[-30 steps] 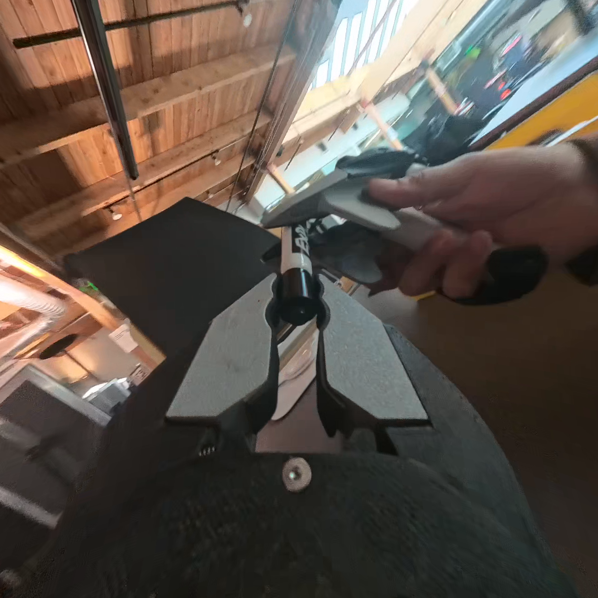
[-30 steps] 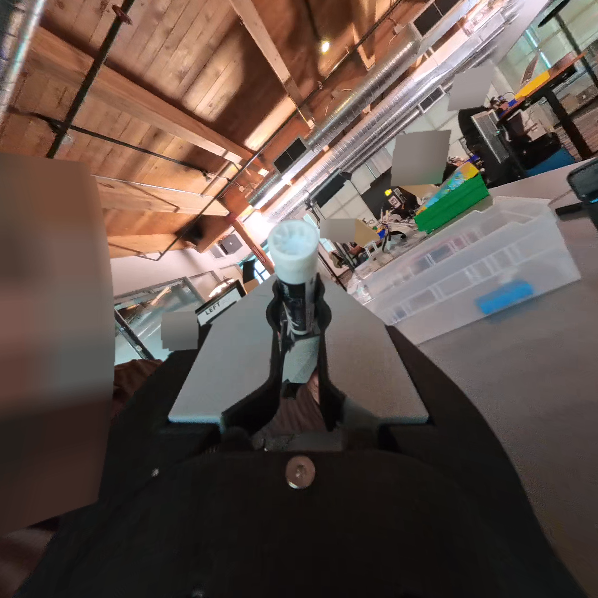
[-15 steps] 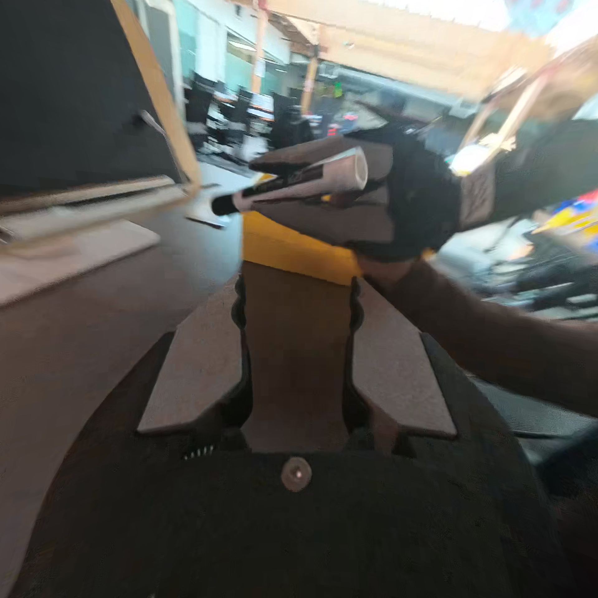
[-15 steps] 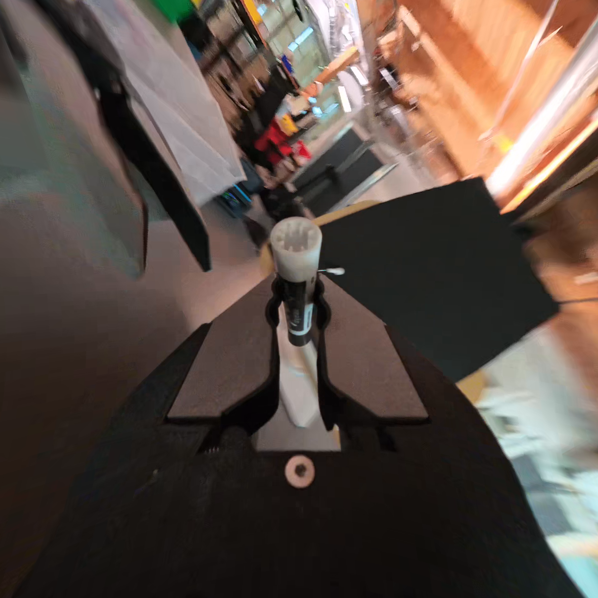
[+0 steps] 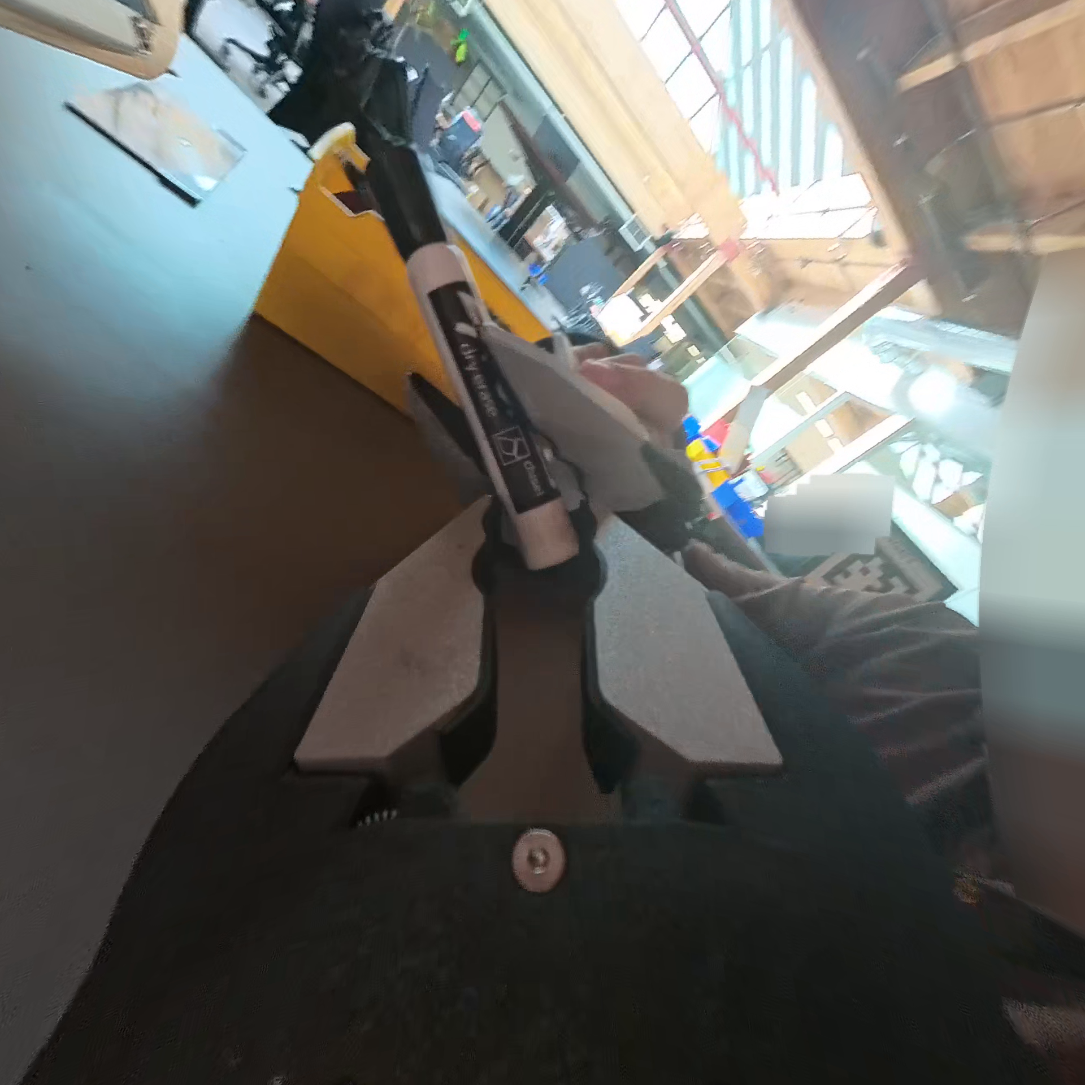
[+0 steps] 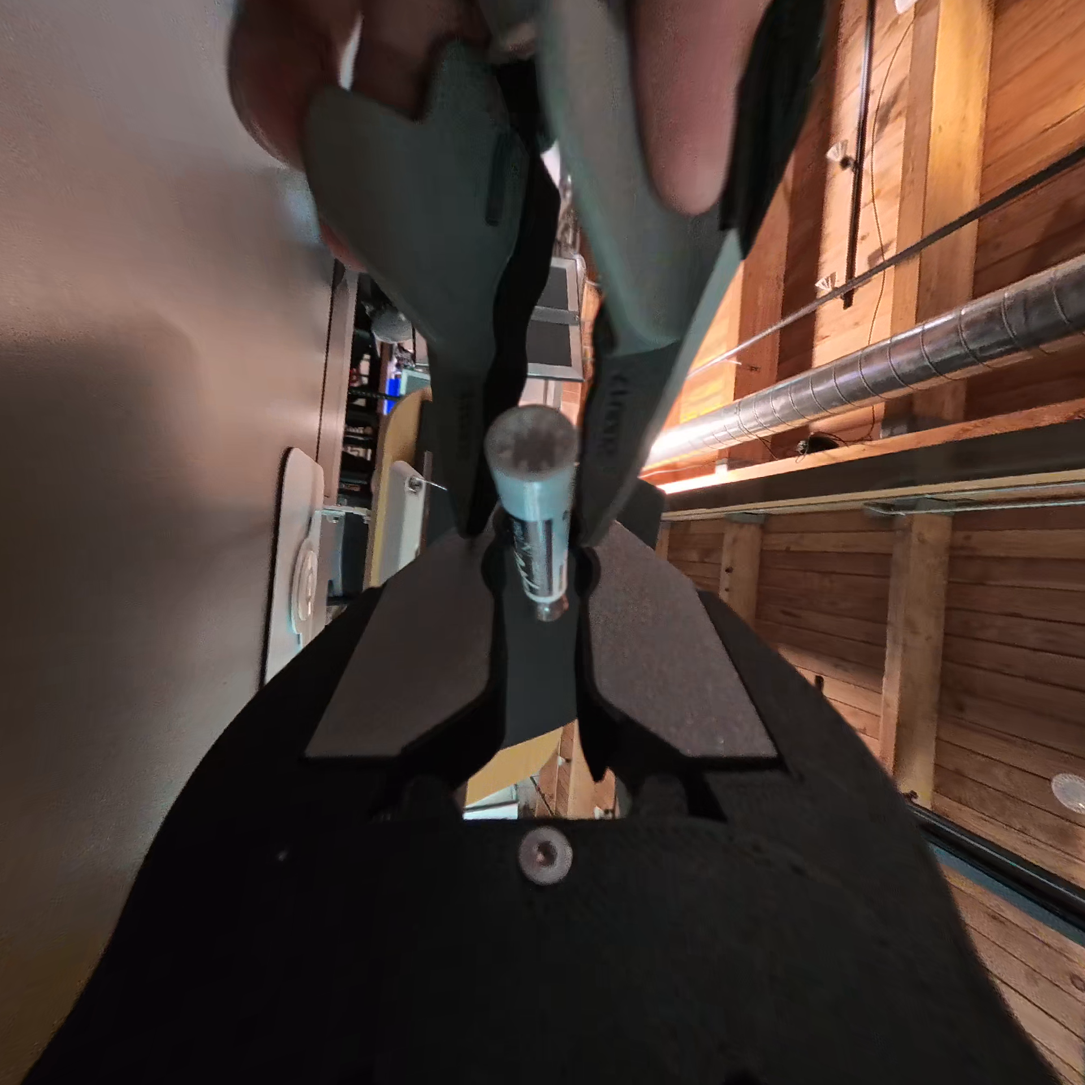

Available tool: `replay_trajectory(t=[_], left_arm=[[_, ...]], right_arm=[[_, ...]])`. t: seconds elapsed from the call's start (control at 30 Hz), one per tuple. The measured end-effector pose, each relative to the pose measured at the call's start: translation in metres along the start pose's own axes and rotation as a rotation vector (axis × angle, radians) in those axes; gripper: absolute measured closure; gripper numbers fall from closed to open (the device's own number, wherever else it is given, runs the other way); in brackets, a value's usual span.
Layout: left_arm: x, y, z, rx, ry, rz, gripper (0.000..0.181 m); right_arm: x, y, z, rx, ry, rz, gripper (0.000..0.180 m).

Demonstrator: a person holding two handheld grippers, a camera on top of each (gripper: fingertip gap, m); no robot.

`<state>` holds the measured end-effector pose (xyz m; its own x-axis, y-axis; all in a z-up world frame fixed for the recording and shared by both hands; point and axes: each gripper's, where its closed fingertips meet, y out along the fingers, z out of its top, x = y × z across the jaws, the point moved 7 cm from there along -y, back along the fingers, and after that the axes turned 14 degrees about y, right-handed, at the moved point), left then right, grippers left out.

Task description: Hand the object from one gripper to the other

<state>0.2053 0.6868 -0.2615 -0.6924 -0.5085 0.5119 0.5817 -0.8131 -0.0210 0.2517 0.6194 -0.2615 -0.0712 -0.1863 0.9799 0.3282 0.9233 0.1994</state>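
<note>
A black-and-white dry-erase marker is held in the air between both grippers. In the left wrist view my left gripper is shut on the marker's white end, which sits in the notch at its fingertips. The right gripper clamps the marker's labelled middle from the right, and the black cap sticks out up and to the left. In the right wrist view my right gripper holds the marker upright, and the left gripper's fingers come down from above and pinch it just past my fingertips.
A person's hand and brown sleeve hold the right gripper. A grey table with a yellow panel lies behind. In the right wrist view a hand fills the top, with a wooden ceiling and metal duct to the right. Spacing between my two grippers at the tips: around 6 centimetres.
Half a second ago my left gripper was open and apart from the marker. It has since moved in and closed on the marker's white end. The right gripper has kept hold and rotated.
</note>
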Motion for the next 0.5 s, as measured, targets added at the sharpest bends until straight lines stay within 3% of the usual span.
replay_trajectory(t=[0.17,0.33,0.4,0.5], left_arm=[[-0.018,-0.005,-0.005,-0.089,0.138,0.17,0.163],[-0.031,-0.018,-0.001,-0.335,0.582,0.516,0.164],[-0.025,-0.015,0.001,-0.443,0.749,0.563,0.164],[-0.015,-0.006,0.001,-0.617,0.961,0.61,0.164]], right_arm=[[-0.012,0.002,-0.005,-0.014,0.11,0.15,0.15],[-0.009,-0.001,-0.022,-0.06,0.289,0.265,0.13],[-0.008,-0.001,-0.025,-0.062,0.355,0.299,0.122],[-0.01,-0.001,-0.024,-0.069,0.372,0.314,0.13]])
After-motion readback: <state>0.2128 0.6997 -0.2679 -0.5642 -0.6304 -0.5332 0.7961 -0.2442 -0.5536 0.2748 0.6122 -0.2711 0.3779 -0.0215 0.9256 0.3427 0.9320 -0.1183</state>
